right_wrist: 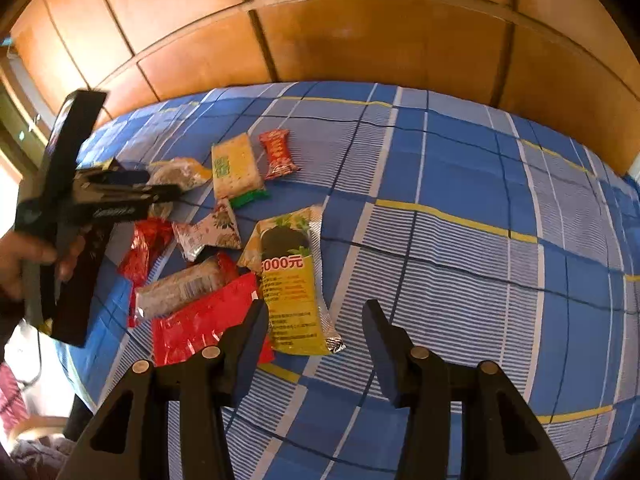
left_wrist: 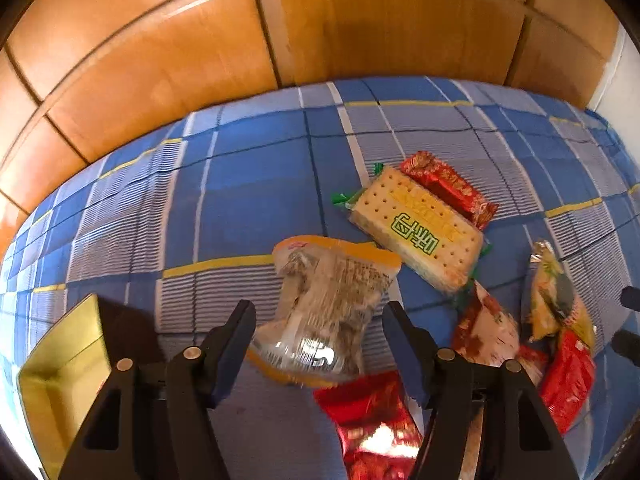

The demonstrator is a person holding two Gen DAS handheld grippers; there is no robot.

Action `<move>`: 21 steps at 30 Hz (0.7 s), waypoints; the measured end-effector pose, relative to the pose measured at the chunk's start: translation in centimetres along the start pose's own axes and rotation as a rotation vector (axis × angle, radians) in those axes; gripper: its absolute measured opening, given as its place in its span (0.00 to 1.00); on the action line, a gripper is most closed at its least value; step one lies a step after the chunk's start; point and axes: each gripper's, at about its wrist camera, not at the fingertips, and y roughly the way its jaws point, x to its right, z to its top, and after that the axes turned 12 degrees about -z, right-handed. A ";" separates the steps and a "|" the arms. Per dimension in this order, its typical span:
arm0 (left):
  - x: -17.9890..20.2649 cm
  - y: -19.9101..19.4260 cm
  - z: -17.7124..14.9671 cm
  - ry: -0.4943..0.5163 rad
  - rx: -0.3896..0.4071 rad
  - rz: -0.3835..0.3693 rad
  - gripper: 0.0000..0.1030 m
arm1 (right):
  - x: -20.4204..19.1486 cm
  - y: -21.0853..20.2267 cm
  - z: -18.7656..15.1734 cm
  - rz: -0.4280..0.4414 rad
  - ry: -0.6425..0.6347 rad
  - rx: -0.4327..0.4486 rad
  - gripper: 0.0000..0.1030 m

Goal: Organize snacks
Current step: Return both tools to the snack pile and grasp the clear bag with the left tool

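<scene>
Several snack packets lie on a blue plaid bedsheet. In the left wrist view my left gripper is open, its jaws on either side of a clear orange-edged packet, not closed on it. A cracker pack and a red candy packet lie beyond it. A gold tin box sits at lower left. In the right wrist view my right gripper is open and empty, just in front of a yellow-green packet and a red packet. The left gripper shows at far left.
A wooden panelled wardrobe stands behind the bed. More packets lie at right in the left wrist view: a white-red one, a yellow one, a red one and a shiny red one. The right wrist view shows open sheet to the right.
</scene>
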 end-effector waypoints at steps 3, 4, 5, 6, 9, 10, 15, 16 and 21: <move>-0.3 1.8 0.1 -0.008 -0.036 0.010 0.52 | -0.7 0.0 -0.1 -0.017 -0.036 0.007 0.48; -0.9 1.9 0.0 -0.051 -0.012 -0.029 0.49 | -0.9 0.0 -0.1 -0.026 -0.052 0.012 0.48; -1.2 1.8 0.0 -0.072 0.000 -0.038 0.46 | -1.3 0.0 -0.2 -0.040 -0.071 0.018 0.48; -1.4 1.7 0.0 -0.085 0.005 -0.038 0.44 | -1.4 -0.1 -0.3 -0.046 -0.082 0.023 0.48; -1.8 1.1 -0.1 -0.105 0.030 -0.037 0.37 | -2.3 -0.2 -0.5 -0.062 -0.129 0.039 0.48; -1.9 0.7 -0.2 -0.109 0.044 -0.038 0.37 | -2.6 -0.3 -0.6 -0.069 -0.141 0.046 0.48; -1.7 -2.1 -0.7 -0.112 0.132 -0.032 0.37 | -3.6 -0.3 -0.9 -0.076 -0.179 0.056 0.48; -1.6 -2.5 -0.7 -0.111 0.146 -0.034 0.37 | -3.7 -0.2 -1.0 -0.077 -0.185 0.056 0.48; -0.9 -5.4 -1.8 -0.117 0.205 -0.063 0.37 | -4.6 -0.2 -1.3 -0.082 -0.216 0.064 0.48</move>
